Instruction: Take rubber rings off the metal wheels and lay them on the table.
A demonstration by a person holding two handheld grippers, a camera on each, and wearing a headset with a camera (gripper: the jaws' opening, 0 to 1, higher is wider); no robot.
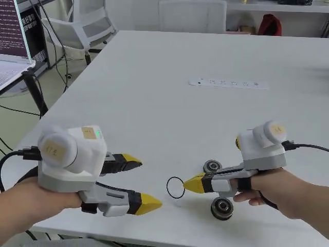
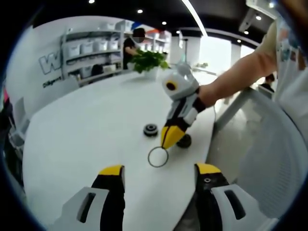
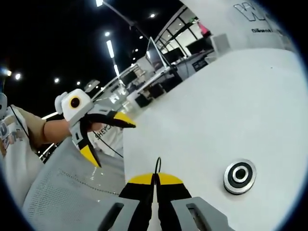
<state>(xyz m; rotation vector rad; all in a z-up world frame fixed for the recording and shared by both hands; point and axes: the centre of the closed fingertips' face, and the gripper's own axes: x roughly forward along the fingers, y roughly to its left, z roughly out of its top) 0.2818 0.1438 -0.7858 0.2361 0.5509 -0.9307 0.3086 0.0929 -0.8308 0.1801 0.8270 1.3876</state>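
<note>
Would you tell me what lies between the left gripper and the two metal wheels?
A black rubber ring, pinched in the shut right gripper, lies between the left gripper and the metal wheels, as the head view shows.

White housings and yellow-tipped black jaws are seen on the left gripper (image 1: 148, 184) and right gripper (image 1: 187, 184); black cables (image 1: 307, 146) are attached.

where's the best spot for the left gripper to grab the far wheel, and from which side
Grip the far wheel across its outer rim, coming down from above on its left side. It lies flat on the table, so probably only the rim offers two opposing faces. The right gripper, shut on a rubber ring, sits on the wheel's near side. The left gripper is open.
</note>
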